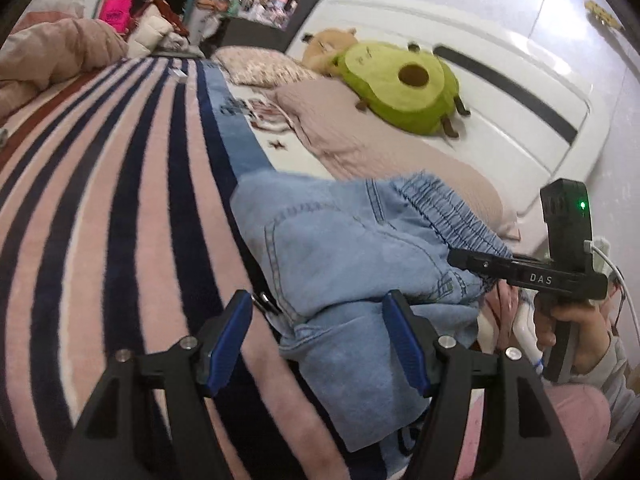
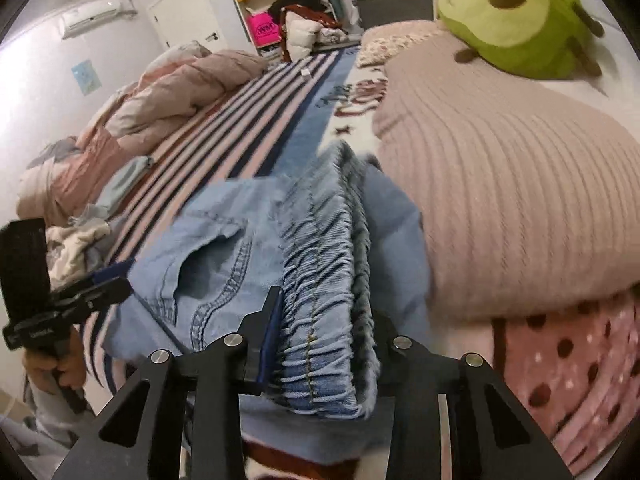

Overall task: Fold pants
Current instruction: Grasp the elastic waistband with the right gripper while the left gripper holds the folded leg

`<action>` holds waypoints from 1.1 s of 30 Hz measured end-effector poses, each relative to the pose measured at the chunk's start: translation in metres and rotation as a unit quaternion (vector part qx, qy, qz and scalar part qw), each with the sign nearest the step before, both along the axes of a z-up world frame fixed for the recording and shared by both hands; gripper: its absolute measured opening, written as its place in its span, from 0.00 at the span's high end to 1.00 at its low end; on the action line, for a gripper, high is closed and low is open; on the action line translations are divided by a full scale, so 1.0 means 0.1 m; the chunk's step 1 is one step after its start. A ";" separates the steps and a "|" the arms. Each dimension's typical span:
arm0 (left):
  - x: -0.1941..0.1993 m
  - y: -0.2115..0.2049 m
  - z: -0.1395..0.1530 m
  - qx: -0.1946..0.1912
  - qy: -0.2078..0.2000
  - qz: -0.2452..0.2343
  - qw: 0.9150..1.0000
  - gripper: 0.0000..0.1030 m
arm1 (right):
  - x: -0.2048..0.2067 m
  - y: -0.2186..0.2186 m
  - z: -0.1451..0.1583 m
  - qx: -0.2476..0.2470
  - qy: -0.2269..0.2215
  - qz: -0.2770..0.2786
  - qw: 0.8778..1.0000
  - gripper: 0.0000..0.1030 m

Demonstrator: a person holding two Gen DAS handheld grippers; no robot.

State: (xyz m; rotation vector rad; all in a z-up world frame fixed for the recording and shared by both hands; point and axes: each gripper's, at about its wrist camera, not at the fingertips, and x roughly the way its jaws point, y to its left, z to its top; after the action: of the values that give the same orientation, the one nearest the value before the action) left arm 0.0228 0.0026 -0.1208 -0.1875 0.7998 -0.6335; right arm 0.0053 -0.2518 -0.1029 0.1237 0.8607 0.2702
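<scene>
Light blue denim pants (image 1: 344, 248) lie bunched on the striped blanket (image 1: 120, 200) of a bed. My left gripper (image 1: 316, 320) is open, its blue pads on either side of a fold of denim at the near edge. My right gripper (image 2: 320, 320) is shut on the elastic waistband (image 2: 320, 280) of the pants, which bunches up between its jaws. The right gripper also shows in the left wrist view (image 1: 520, 272) at the right, at the waistband. The left gripper shows in the right wrist view (image 2: 92, 284) at the left, by the pants' pocket side.
A pink ribbed pillow (image 2: 520, 200) lies right beside the pants. A green avocado plush (image 1: 400, 84) rests against the white headboard (image 1: 500, 92). A pink duvet (image 2: 160, 100) and loose clothes (image 2: 80, 236) are heaped on the far side of the bed.
</scene>
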 end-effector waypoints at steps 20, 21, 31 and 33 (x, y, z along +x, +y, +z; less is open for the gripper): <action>0.45 -0.10 0.05 -0.040 0.040 0.031 0.998 0.23 | 0.18 -0.11 0.18 -0.045 -0.036 -0.028 0.998 0.35; 0.47 -0.10 0.01 -0.039 0.048 0.026 0.998 0.23 | 0.20 -0.14 0.13 -0.044 -0.029 -0.030 0.998 0.35; 0.51 -0.18 -0.41 -0.090 0.128 -0.025 0.987 0.29 | 0.15 -0.58 -0.37 0.071 0.054 -0.036 0.995 0.35; 0.49 -0.23 -0.44 -0.090 0.131 -0.030 0.987 0.37 | 0.17 -0.63 -0.42 0.107 0.068 -0.031 0.992 0.34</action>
State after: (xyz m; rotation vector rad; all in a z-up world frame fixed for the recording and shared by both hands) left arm 0.0718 -0.0206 -0.1644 -0.4195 1.0034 -0.7479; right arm 0.0222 -0.3150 -0.1451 0.3708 0.9595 0.2985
